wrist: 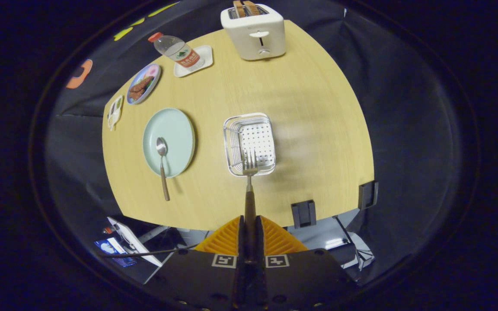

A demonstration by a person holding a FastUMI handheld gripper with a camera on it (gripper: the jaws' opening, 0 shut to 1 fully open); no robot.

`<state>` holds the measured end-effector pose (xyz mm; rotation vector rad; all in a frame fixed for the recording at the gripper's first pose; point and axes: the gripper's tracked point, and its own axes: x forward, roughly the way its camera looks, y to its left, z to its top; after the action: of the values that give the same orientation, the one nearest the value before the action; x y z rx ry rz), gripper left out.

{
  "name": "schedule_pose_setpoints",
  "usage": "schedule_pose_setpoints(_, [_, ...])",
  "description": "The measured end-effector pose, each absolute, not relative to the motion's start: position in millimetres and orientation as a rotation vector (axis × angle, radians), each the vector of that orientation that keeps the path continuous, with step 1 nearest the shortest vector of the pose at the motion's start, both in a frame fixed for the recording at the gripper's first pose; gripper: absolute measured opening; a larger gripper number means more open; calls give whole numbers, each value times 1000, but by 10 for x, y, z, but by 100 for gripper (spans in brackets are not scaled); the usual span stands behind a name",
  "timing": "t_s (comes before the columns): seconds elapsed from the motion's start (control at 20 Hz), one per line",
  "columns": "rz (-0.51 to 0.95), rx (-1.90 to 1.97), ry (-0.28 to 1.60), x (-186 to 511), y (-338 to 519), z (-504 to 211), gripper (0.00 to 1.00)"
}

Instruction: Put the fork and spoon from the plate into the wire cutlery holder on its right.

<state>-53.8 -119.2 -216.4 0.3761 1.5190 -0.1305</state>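
Orange tongs [249, 235] squeezing a brown-handled metal fork [250, 172], prongs over the silver wire cutlery holder [270, 129], brown-handled spoon [162, 166] on the round pale green plate [180, 125] at nine o'clock from it

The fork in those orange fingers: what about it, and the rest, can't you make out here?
- Fork: the handle's end is buried between the gripper fingers.
- Fork and wire holder: whether the prongs are inside it or above it; the view looks straight down.
- Small card beside the patterned plate: too small to identify.
- Spoon: detail too small.
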Motion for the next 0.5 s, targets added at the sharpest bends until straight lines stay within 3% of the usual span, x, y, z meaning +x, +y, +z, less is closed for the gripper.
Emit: schedule_pose_setpoints(0.5, [-201, 492, 1379, -95, -1233, -2170, 9])
